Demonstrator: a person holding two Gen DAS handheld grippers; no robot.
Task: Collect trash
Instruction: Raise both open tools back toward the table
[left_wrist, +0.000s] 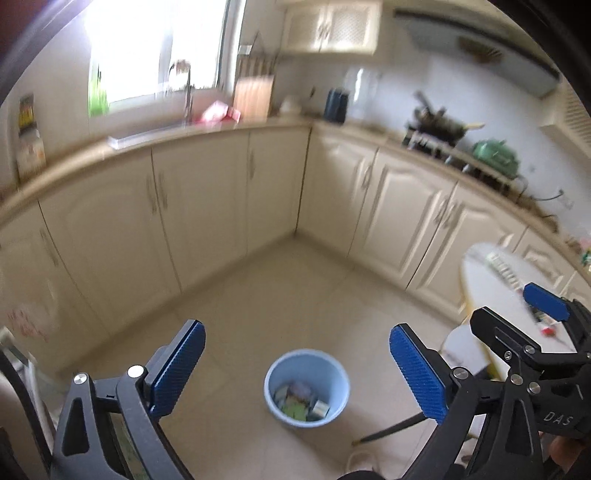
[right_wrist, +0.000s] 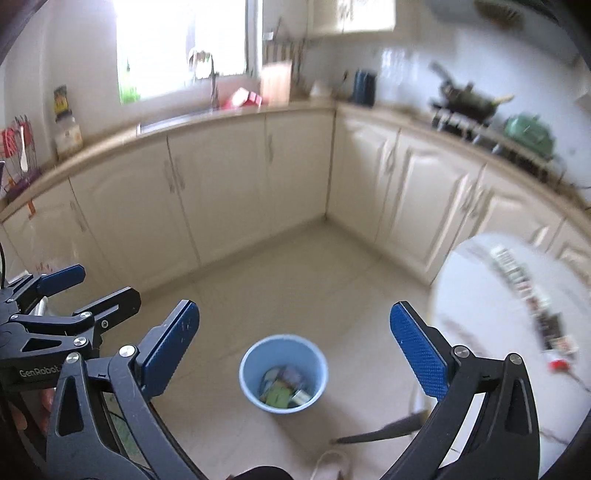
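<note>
Both tools are held up over the kitchen floor, side by side, and both stand wide with nothing between their blue pads. The left tool (left_wrist: 297, 363) looks down on a pale blue bin (left_wrist: 306, 391) that stands on the beige tiled floor (left_wrist: 295, 288); the right tool (right_wrist: 294, 347) frames the same bin (right_wrist: 283, 373) from a little to the side. In the left wrist view the right tool (left_wrist: 546, 308) pokes in at the right edge, and in the right wrist view the left tool (right_wrist: 62, 277) pokes in at the left edge, so the two are close together.

The trash (left_wrist: 301, 400) lies in the bottom of the bin: a heap of crumpled wrappers and small packets, one green, one purplish, one silvery (the pictures are blurred, so I cannot read what any of them is). It fills only the bottom of the bin.

To the right stands a round white worktop (right_wrist: 491, 332) with a row of small packets (right_wrist: 517, 273) along its far side and a small red thing (right_wrist: 557, 365) nearer its edge. One dark leg (right_wrist: 380, 434) of it slants down to the floor just right of the bin.

Cream cupboards (left_wrist: 207, 206) run round the corner behind, under a counter with a sink tap (left_wrist: 188, 92), a wok (left_wrist: 439, 123) on the stove and a green pot (left_wrist: 496, 155).
</note>
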